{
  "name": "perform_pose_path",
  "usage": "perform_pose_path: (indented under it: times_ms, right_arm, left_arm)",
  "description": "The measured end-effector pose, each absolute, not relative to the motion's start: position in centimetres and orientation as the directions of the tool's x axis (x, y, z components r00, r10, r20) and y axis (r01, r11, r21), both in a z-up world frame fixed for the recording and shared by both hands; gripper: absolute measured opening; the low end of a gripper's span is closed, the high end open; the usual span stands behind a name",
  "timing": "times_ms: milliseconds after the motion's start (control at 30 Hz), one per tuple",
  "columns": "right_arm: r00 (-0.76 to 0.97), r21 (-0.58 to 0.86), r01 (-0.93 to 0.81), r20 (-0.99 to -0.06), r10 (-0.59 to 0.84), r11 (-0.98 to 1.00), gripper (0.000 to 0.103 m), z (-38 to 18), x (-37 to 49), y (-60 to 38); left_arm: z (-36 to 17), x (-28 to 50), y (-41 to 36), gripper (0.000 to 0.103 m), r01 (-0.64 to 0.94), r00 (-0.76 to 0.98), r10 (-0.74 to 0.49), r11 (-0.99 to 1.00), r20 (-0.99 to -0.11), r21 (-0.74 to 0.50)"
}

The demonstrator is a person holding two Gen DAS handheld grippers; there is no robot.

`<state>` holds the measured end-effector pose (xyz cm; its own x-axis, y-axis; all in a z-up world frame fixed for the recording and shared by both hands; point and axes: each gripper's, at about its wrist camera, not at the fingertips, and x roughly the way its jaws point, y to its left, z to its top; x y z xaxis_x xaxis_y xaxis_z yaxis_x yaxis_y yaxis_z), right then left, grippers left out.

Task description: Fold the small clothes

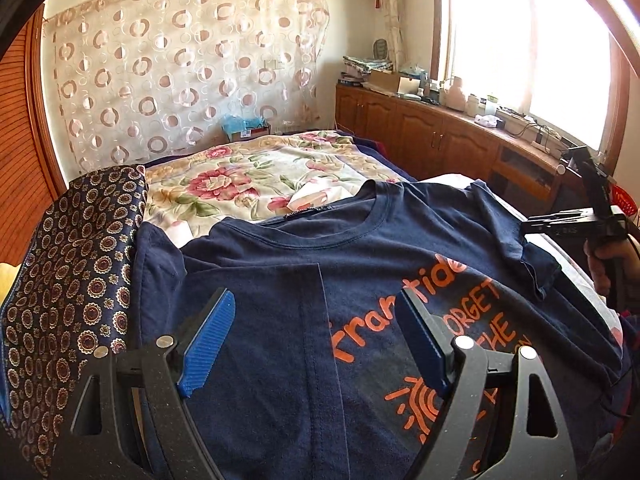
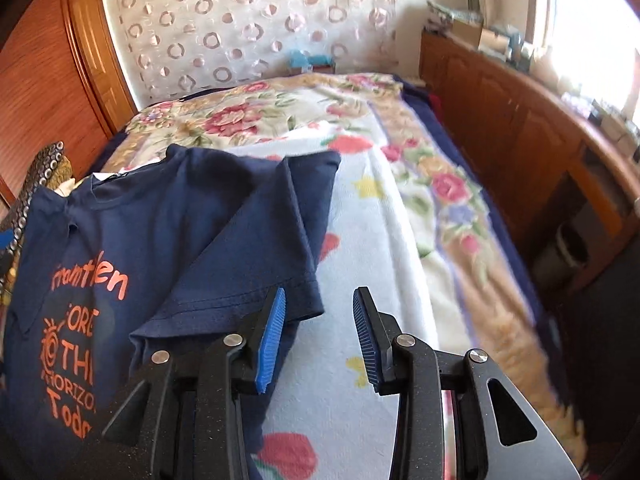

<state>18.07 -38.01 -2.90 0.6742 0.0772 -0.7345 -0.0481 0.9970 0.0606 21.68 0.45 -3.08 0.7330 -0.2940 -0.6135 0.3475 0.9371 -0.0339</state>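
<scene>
A navy T-shirt (image 1: pixel 280 288) with orange print lies face up on the bed; its left side is folded in over the chest, with a straight hem edge down the middle. My left gripper (image 1: pixel 320 312) is open and empty just above that folded panel. In the right wrist view the shirt (image 2: pixel 140 240) lies at the left, its right sleeve (image 2: pixel 256 264) spread out. My right gripper (image 2: pixel 319 308) is open and empty, just right of the sleeve hem, over the blanket. The right gripper also shows at the right edge of the left wrist view (image 1: pixel 592 200).
A floral blanket (image 2: pixel 400 208) covers the bed. A dark patterned cloth (image 1: pixel 76 280) lies left of the shirt. Wooden cabinets (image 2: pixel 520 128) with clutter run along the right under the window. A circle-patterned curtain (image 1: pixel 180 72) hangs behind.
</scene>
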Motion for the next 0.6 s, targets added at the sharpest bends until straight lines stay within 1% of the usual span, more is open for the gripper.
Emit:
perform_pose_path:
  times_ms: [33, 67, 100, 167, 300, 433, 467, 600]
  right_arm:
    - [0.669, 0.066, -0.051, -0.739, 0.084, 0.996, 0.024, -2.8, 18.7, -37.8]
    - [0.664, 0.071, -0.064, -0.742, 0.096, 0.995, 0.017, -3.0, 19.0, -37.5]
    - [0.664, 0.069, -0.083, -0.74, 0.107, 0.994, 0.006, -2.9, 19.1, -37.2]
    - [0.692, 0.011, -0.103, -0.717, 0.079, 0.995, 0.003, -2.1, 19.1, -36.1]
    - [0.729, -0.002, -0.16, -0.674, 0.117, 0.987, 0.002, 0.3, 19.0, -34.9]
    - [0.74, 0.009, -0.232, -0.648, 0.182, 0.973, 0.002, 2.0, 19.8, -32.7]
    - [0.741, 0.032, -0.264, -0.633, 0.224, 0.964, 0.002, 2.3, 20.0, -32.2]
    - [0.724, 0.049, -0.35, -0.619, 0.304, 0.935, 0.002, 3.3, 22.0, -28.8]
  left_arm:
    - [-3.1, 21.7, 0.5, 0.083, 0.347, 0.732, -0.293, 0.937, -0.615, -0.035]
    - [-3.1, 21.7, 0.5, 0.083, 0.345, 0.731, -0.292, 0.938, -0.616, -0.035]
    - [-3.2, 21.7, 0.4, 0.083, 0.343, 0.732, -0.29, 0.939, -0.617, -0.034]
    - [-3.2, 21.7, 0.6, 0.083, 0.339, 0.734, -0.287, 0.94, -0.616, -0.034]
    - [-3.1, 21.5, 0.8, 0.083, 0.332, 0.739, -0.283, 0.942, -0.612, -0.034]
    - [-3.2, 21.4, 1.1, 0.083, 0.323, 0.743, -0.277, 0.946, -0.609, -0.037]
    - [-3.2, 21.4, 1.3, 0.083, 0.32, 0.743, -0.277, 0.946, -0.609, -0.039]
    - [-3.2, 21.4, 1.8, 0.083, 0.308, 0.746, -0.273, 0.95, -0.607, -0.049]
